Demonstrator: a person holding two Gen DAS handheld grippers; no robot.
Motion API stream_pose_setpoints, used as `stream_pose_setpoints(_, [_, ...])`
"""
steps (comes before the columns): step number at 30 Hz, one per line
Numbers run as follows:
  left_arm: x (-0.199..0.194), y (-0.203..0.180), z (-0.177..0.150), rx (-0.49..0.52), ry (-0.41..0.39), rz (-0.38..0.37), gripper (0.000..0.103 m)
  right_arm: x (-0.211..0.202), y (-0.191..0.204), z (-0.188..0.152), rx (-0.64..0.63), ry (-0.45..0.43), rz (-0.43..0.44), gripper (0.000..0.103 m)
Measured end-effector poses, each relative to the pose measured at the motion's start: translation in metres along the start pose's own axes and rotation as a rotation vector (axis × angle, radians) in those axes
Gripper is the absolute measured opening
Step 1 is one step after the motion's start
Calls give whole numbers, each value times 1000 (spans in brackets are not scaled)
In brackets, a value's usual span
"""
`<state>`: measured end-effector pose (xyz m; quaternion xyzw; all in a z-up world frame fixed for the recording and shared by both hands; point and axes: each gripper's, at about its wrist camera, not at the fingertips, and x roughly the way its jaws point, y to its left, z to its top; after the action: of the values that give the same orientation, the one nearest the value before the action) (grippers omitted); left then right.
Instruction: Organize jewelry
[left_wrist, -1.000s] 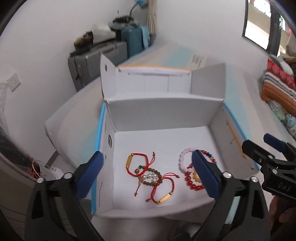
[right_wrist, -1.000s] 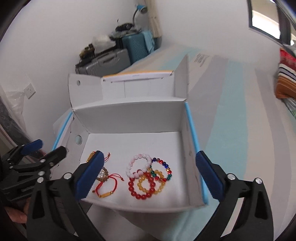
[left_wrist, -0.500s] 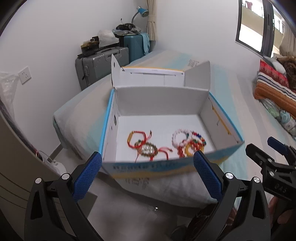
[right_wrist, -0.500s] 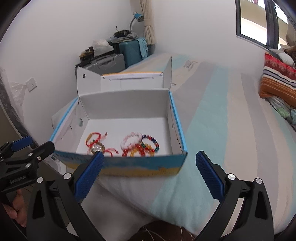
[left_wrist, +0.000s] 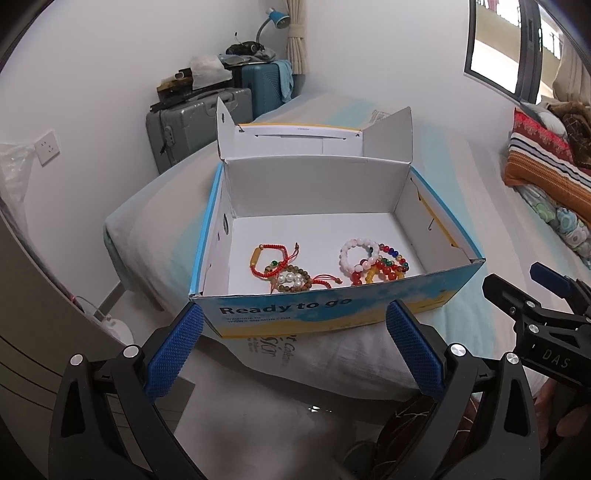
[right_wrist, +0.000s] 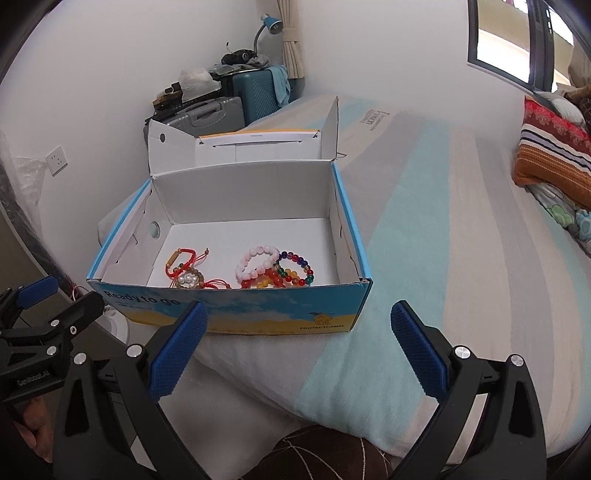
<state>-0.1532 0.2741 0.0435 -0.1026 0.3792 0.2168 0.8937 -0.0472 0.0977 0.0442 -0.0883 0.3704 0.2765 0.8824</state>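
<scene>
An open cardboard box (left_wrist: 332, 314) (right_wrist: 258, 314) with a blue and yellow front sits on the bed's near corner, lid flaps up at the back. On its white floor lie red cord bracelets with a wooden and pearl bead one (left_wrist: 284, 271) (right_wrist: 186, 273) at left. A pink bead bracelet (left_wrist: 358, 251) (right_wrist: 258, 260) and several coloured bead bracelets (left_wrist: 388, 264) (right_wrist: 295, 271) lie at right. My left gripper (left_wrist: 293, 347) and right gripper (right_wrist: 295, 343) hover before the box front, both open and holding nothing. Each shows in the other's view, the right gripper (left_wrist: 546, 295) and the left gripper (right_wrist: 48, 302).
The bed (right_wrist: 443, 240) with a striped cover stretches right. Folded striped blankets (left_wrist: 546, 158) lie at far right. Grey and teal suitcases (left_wrist: 199, 122) stand by the wall behind the box. A wall socket (left_wrist: 46, 147) is at left, floor below the bed corner.
Both grippers have pulled back and up from over the box interior to in front of it. The box front is now in full view. The bracelets have not moved.
</scene>
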Motion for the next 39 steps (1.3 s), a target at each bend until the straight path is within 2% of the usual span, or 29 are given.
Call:
stream_pose_setpoints(15, [4, 0, -6, 1, 15, -12, 97, 3, 1, -5, -1, 12, -5, 96])
stream_pose_setpoints(21, [5, -3, -6, 13, 14, 27, 97, 3, 0, -6, -3, 16, -5, 95])
stream_pose_setpoints(27, [4, -4, -5, -1, 17, 18, 97, 2, 0, -6, -1, 18, -3, 96])
stream_pose_setpoints(39, [6, -6, -6, 0, 24, 62, 97, 2, 0, -5, 2, 19, -5, 95])
